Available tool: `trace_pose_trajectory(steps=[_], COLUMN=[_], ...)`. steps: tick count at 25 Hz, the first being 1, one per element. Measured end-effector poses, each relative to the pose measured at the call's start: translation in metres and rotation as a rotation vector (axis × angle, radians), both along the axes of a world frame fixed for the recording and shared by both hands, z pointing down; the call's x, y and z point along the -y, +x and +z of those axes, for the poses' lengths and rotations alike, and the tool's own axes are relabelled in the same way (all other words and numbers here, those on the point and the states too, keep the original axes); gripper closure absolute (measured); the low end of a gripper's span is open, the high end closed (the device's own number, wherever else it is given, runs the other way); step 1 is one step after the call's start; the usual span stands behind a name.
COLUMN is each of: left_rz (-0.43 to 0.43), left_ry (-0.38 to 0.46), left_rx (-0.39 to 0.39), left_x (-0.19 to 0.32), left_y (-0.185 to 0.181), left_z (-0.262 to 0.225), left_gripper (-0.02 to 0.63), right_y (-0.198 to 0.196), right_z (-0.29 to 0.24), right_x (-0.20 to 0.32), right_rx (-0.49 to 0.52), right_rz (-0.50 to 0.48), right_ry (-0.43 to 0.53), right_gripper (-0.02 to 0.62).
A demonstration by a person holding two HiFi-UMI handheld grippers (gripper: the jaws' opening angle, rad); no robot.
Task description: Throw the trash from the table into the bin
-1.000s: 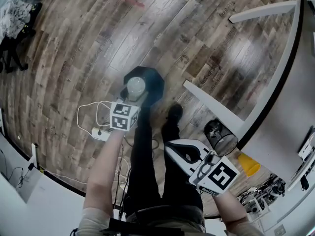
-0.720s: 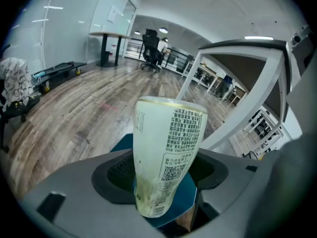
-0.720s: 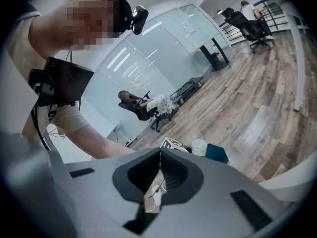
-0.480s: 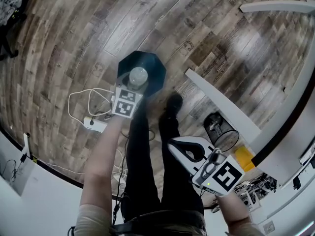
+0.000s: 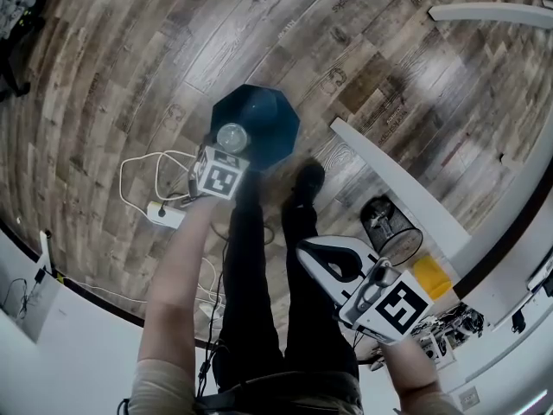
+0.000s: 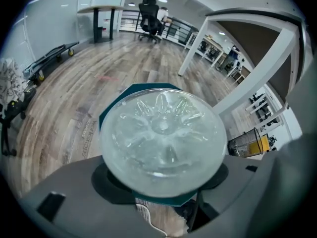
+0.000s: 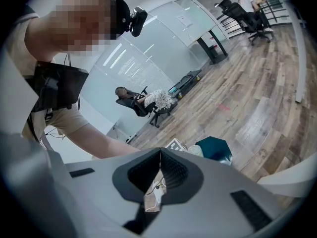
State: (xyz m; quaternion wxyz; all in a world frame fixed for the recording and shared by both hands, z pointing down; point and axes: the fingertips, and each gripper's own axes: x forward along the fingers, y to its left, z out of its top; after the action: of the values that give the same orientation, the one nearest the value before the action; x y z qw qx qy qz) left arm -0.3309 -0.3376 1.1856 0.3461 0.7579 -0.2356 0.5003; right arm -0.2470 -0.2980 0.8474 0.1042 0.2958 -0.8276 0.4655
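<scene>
**Head view.** Left gripper [image 5: 230, 147] hangs over the teal bin [image 5: 275, 119], its jaws clamped wide on a clear bottle [image 5: 232, 136]. Right gripper [image 5: 321, 260] is held low by the person's legs, well apart from the bin.

**Left gripper view.** The bottle's ribbed base fills the gap between the jaws. The bin's rim shows directly behind it.

**Right gripper view.** The jaws are pressed together with nothing between them.

**Progress.** The bottle has been carried to the bin but not yet dropped, so the release remains. No view shows the tabletop, so other trash cannot be judged.
</scene>
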Motion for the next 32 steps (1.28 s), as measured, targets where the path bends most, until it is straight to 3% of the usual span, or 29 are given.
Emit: trace_pose_trajectory(steps=[4, 18, 22, 32], left_rz=[0.032, 0.072, 0.069, 0.056], left_ry=[-0.026, -0.069, -0.041, 0.049], left_rx=[0.036, 0.019, -0.009, -0.038], left_x=[-0.005, -0.008, -0.001, 0.039], left_y=[-0.008, -0.011, -0.008, -0.01], left_z=[0.005, -0.008, -0.029, -0.1], left_gripper=[0.314, 0.304, 0.304, 0.305], right_y=[-0.005, -0.008, -0.005, -0.009], right_z=[0.0, -0.013, -0.022, -0.081], right_x=[0.003, 0.008, 0.002, 0.024], right_rx=[-0.002, -0.006, -0.024, -0.031], right_rz=[0.0, 0.013, -0.002, 0.047], right_ry=[-0.004, 0.004, -0.023, 0.059], right_gripper=[0.581, 0.581, 0.581, 0.581])
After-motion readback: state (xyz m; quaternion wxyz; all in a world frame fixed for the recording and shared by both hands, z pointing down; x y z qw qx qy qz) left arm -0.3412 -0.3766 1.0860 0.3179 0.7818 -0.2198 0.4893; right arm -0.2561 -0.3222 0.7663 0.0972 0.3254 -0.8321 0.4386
